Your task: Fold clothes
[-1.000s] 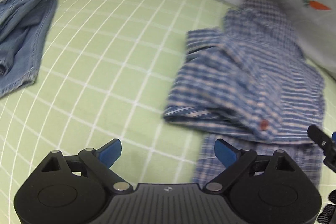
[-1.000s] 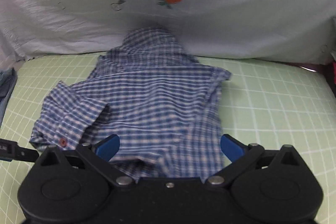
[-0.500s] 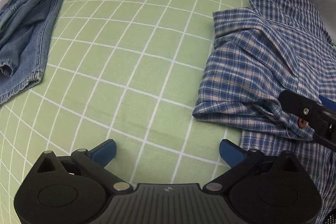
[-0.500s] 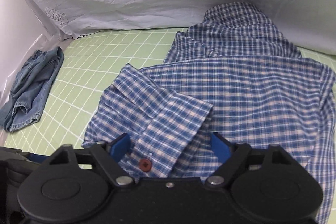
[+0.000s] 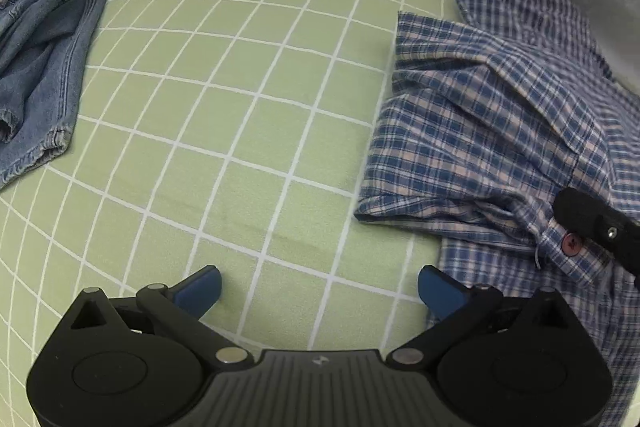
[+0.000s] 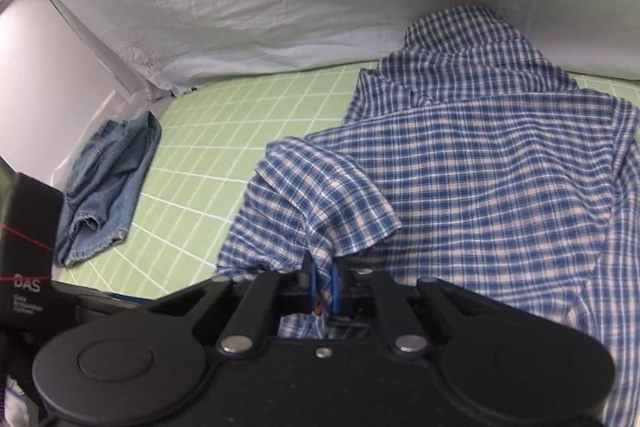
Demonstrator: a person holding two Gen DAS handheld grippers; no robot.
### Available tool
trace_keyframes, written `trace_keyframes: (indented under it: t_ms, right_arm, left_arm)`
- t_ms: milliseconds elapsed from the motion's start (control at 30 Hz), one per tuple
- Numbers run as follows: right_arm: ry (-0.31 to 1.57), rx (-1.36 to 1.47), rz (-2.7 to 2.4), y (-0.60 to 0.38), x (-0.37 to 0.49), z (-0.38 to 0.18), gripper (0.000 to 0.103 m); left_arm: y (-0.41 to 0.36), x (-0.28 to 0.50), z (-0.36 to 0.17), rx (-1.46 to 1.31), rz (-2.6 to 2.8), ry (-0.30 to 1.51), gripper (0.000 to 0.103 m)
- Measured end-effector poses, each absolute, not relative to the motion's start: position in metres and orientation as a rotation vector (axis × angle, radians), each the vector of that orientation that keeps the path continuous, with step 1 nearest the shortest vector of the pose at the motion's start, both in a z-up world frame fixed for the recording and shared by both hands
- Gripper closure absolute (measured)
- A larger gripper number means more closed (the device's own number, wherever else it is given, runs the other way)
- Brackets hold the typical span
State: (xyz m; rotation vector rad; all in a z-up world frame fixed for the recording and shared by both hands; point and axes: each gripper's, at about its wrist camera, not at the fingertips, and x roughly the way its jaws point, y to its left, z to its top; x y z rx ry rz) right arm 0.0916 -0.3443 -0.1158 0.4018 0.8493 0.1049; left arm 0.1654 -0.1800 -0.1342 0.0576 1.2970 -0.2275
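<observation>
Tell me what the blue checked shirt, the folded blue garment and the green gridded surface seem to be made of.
Blue checked shirt: thin woven cloth, likely cotton, matte; it creases sharply and has a buttoned cuff. Folded blue garment: denim, by its faded weave and stitched hems. Green gridded surface: soft matte fabric or mat with white lines; which one is unclear.

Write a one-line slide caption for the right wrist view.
Right tool pinches the buttoned cuff of the blue plaid shirt on the green grid mat; crumpled jeans lie left.
</observation>
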Motion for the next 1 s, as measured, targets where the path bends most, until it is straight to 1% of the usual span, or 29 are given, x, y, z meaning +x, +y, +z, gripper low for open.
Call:
trace_keyframes:
  t_ms: [200, 400, 567, 700, 1000]
  right_arm:
    - [0.778, 0.428, 0.041, -0.346, 0.034, -0.086, 0.097]
    - [0.720, 0.469, -0.060, -0.341, -0.049, -0.067, 0.097]
    - [0.716, 0.510, -0.145, -0.335, -0.117, -0.066, 0.097]
    - [0.746, 0.567, -0.181, -0.328, -0.161, -0.074, 0.098]
    - [0.829, 0.712, -0.224, -0.315, -0.217, -0.104, 0.097]
  left_arm:
    - [-0.173, 0.118, -0.075, 0.040, -0.296, 1.162, 0.000]
    - [-0.192, 0.055, -0.050, 0.060, -0.393, 1.086, 0.000]
    - [-0.203, 0.002, -0.048, 0.097, -0.492, 1.075, 0.000]
    - [-0.206, -0.034, -0.055, 0.138, -0.538, 1.088, 0.000]
    - [-0.184, -0.084, -0.072, 0.185, -0.544, 1.116, 0.000]
